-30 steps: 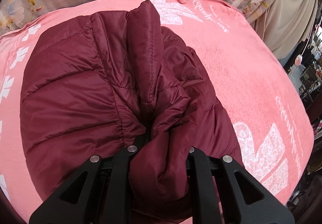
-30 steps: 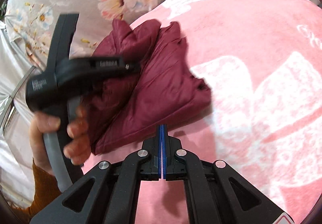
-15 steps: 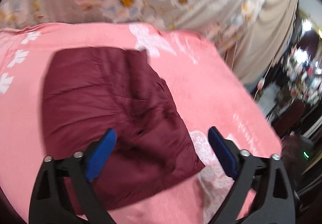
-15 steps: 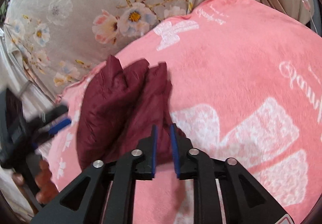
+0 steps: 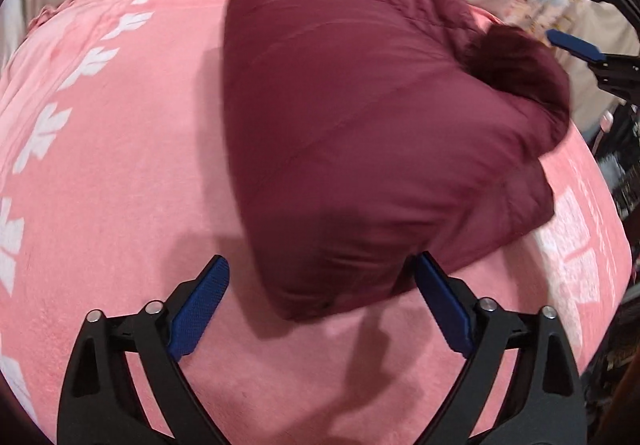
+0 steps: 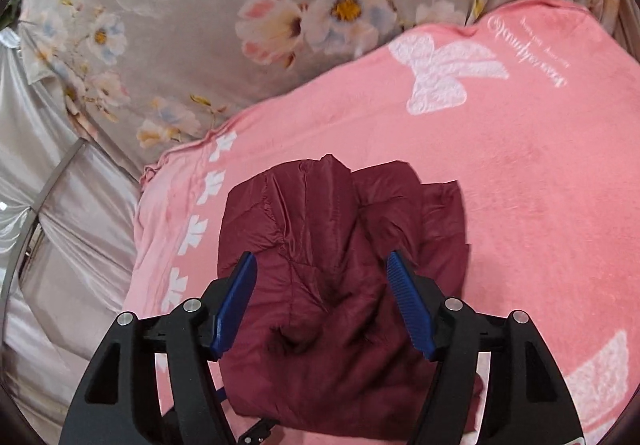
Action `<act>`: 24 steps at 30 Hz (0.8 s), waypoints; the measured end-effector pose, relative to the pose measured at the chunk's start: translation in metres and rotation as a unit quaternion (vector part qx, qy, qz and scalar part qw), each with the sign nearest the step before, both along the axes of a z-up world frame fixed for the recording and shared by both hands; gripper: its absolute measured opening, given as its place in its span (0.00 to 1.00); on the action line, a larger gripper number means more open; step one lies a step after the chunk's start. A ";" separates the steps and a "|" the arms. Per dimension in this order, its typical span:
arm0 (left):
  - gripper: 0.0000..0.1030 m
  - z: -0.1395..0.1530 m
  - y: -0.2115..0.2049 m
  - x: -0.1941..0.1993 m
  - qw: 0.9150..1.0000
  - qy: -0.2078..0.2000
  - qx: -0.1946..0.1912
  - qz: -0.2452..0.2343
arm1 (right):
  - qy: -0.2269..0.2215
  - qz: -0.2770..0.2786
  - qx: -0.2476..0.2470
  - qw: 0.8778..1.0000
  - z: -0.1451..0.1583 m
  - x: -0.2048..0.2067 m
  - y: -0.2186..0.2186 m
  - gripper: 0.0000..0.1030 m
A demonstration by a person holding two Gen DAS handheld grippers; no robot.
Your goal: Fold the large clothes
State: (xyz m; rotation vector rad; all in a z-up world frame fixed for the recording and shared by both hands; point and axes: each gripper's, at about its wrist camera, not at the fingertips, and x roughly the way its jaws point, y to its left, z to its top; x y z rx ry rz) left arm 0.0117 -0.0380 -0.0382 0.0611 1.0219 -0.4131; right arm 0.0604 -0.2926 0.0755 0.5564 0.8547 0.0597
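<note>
- Left gripper (image 5: 320,297): having released its earlier bunched grip, now hovering wide open, holding nothing, at the jacket's near corner.
- Maroon jacket (image 5: 360,125): lying folded on the pink blanket (image 5: 120,165); fold appearing near complete.
- Right gripper (image 6: 322,299): opened since closed, hovering empty over the jacket.

colours in front of you

your jacket (image 5: 360,125) is a plain deep maroon, quilted in bands. under it you have a pink blanket (image 5: 120,165) printed with white leaf shapes, bows and script lettering. behind hangs a grey curtain (image 6: 180,25) with pale pink, white and blue flowers (yellow centres). your left gripper (image 5: 320,301) and right gripper (image 6: 322,297) are black with blue pads.
</note>
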 end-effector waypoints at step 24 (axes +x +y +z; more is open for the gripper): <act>0.36 0.024 -0.004 0.011 0.998 -0.047 0.015 -0.036 | 0.022 -0.019 0.000 1.000 -0.055 0.000 -0.057 0.04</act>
